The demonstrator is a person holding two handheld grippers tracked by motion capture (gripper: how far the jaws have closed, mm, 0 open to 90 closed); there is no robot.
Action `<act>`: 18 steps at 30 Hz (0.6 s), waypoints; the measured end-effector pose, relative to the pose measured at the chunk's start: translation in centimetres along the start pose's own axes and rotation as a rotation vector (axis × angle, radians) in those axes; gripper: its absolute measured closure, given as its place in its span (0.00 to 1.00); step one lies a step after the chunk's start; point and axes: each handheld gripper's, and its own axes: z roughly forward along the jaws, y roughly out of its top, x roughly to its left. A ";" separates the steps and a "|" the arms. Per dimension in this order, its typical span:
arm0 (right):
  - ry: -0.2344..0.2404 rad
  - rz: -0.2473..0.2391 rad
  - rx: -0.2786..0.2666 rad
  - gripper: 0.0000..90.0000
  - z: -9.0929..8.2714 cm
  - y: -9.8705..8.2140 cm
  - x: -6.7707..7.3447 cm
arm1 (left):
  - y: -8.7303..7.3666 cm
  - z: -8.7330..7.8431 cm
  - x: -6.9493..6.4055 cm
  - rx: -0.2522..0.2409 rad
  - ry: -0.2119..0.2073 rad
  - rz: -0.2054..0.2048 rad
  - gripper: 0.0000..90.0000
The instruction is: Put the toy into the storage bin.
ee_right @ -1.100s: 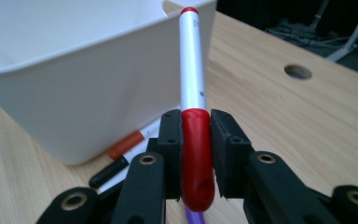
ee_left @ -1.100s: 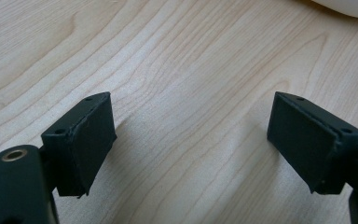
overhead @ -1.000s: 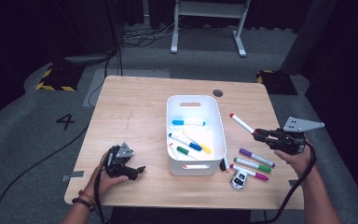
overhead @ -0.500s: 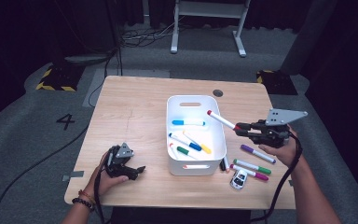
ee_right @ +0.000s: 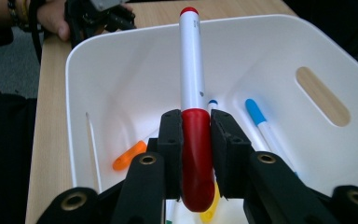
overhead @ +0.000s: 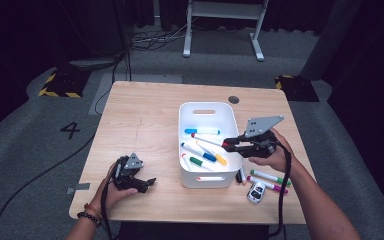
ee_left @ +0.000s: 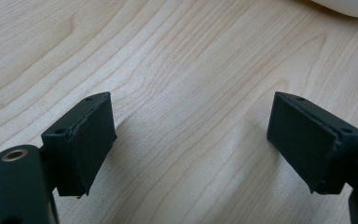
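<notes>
Carrying: the right gripper (overhead: pixel 228 145) now hangs over the white bin (overhead: pixel 207 179), its jaws pinching the red-capped marker (overhead: pixel 207 140) by the cap; a second ago it stood out past the bin's right wall, above the loose markers on the table.
Meaning: by my reading the marker has made most of its trip, and what is left is the lowering and the letting go.
Marker's place: above the bin's open middle, clear of the blue marker (overhead: pixel 202 131), the green marker (overhead: pixel 196 161) and the yellow marker (overhead: pixel 220 159) lying on the floor of it.
Grip up close: in the right gripper view the red cap (ee_right: pixel 197 154) sits squeezed between the two black pads, the white barrel running straight out ahead.
Long axis: nearly level, lying across the bin's width.
Pointing: red tail end aims at the bin's left wall, tilted slightly upward.
Left gripper (overhead: pixel 147 183): resting at the near left of the wooden table (overhead: pixel 145 115), jaws spread wide with bare wood between them.
Waiting: purple marker (overhead: pixel 267 184) and toy car (overhead: pixel 255 191) on the table, right of the bin.
</notes>
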 end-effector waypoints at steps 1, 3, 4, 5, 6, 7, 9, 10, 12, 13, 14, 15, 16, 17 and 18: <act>0.000 0.000 0.000 0.84 0.0 0.0 0.0 | 0.0 0.0 0.0 0.000 0.000 0.000 0.17; 0.018 -0.014 0.025 0.84 0.7 0.3 0.3 | 0.0 0.0 0.0 0.000 0.000 0.000 0.17; 0.023 -0.020 0.036 0.84 1.0 0.4 0.3 | 0.0 0.0 0.0 0.000 0.000 0.000 0.17; 0.028 -0.024 0.048 0.83 1.2 0.5 0.4 | 0.0 0.0 0.0 0.000 -0.001 0.000 0.17; 0.033 -0.029 0.059 0.83 1.5 0.5 0.5 | 0.0 0.0 0.0 0.000 -0.001 0.000 0.17; 0.046 -0.032 0.077 0.83 2.0 0.6 0.6 | 0.0 0.0 0.0 -0.002 -0.001 0.002 0.17; 0.053 -0.042 0.086 0.83 2.3 0.6 0.6 | 0.0 0.0 0.0 -0.001 0.000 0.007 0.17; 0.057 -0.043 0.098 0.83 2.6 0.6 0.7 | 0.0 0.0 0.0 -0.001 0.001 0.008 0.17; 0.057 -0.049 0.125 0.83 3.2 0.7 0.9 | 0.0 0.0 0.0 -0.001 0.001 0.007 0.17; 0.050 -0.041 0.123 0.81 3.4 0.6 0.9 | 0.0 0.0 0.0 -0.002 0.000 0.007 0.17; 0.051 -0.038 0.125 0.76 3.5 0.5 0.9 | 0.0 0.0 0.0 -0.002 0.001 0.008 0.17; 0.049 -0.032 0.123 0.73 3.4 0.4 0.9 | 0.0 0.0 0.0 -0.001 0.001 0.009 0.17; 0.040 -0.035 0.107 0.71 3.2 0.2 0.8 | 0.0 0.0 0.0 -0.001 0.001 0.009 0.17; 0.028 -0.023 0.096 0.69 2.7 0.1 0.7 | 0.0 0.0 0.0 -0.001 0.000 0.010 0.17; 0.022 -0.015 0.065 0.67 1.9 -0.2 0.4 | 0.0 0.0 0.0 -0.001 0.000 0.008 0.17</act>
